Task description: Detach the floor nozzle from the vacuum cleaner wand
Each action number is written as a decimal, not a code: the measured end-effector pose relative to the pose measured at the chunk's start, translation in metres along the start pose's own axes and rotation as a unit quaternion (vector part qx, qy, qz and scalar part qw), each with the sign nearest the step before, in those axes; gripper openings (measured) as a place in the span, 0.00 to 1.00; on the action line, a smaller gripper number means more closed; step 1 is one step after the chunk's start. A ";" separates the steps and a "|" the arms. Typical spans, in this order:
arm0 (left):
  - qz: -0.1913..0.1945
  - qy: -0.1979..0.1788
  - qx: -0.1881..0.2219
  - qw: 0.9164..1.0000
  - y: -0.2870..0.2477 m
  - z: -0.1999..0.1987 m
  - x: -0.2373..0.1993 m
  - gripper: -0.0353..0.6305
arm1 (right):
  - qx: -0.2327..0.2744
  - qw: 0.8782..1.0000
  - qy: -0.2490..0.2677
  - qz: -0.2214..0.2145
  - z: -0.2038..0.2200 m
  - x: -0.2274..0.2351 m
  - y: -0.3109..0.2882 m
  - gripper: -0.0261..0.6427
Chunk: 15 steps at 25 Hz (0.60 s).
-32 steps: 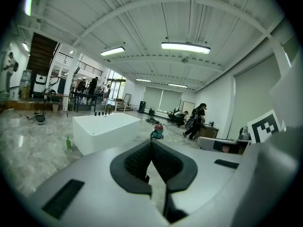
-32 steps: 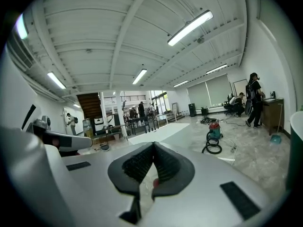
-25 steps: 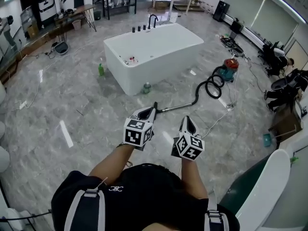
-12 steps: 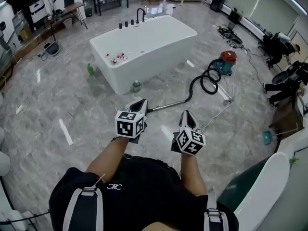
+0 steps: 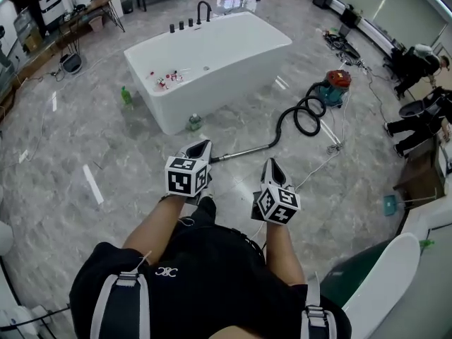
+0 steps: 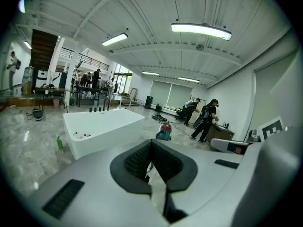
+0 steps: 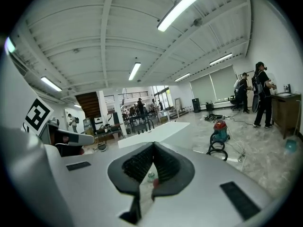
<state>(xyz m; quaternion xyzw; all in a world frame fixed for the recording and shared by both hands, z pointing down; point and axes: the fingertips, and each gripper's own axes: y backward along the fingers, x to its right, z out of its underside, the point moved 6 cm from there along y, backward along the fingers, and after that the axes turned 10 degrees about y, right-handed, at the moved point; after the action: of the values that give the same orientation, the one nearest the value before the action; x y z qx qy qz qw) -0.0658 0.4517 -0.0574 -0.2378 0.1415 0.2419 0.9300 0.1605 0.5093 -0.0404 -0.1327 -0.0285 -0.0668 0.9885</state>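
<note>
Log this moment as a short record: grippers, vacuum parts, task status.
left gripper: shut, empty, in the air
right gripper: shut, empty, in the air
wand: lying on the floor beside the bathtub, untouched
hose: black, coiled, runs from wand to canister
floor nozzle: wand's near end passes behind the left gripper in the head view; attachment not visible
task status: not yet started

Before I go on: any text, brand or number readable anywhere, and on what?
No legible words or numbers anywhere.
Left gripper and right gripper cubes: square coded markers only, no letters.
Shirt emblem: too small to read.
Green bottle label: too small to read.
Vacuum: no brand legible.
</note>
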 end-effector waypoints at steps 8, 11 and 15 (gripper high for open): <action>0.020 0.006 -0.011 1.000 -0.105 -0.048 -0.033 0.05 | -0.014 0.999 0.052 0.006 -0.026 0.028 -0.098 0.05; 0.025 0.014 -0.017 0.999 -0.152 -0.067 -0.051 0.05 | -0.025 0.998 0.063 0.008 -0.038 0.043 -0.146 0.05; 0.018 0.025 -0.026 0.999 -0.205 -0.098 -0.090 0.05 | -0.039 0.995 0.089 -0.005 -0.057 0.045 -0.216 0.05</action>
<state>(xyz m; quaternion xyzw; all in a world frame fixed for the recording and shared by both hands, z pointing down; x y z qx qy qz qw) -0.0498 0.2092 -0.0294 -0.2652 0.1628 0.2562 0.9152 0.1773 0.2818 -0.0361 -0.1645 0.0613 -0.0846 0.9808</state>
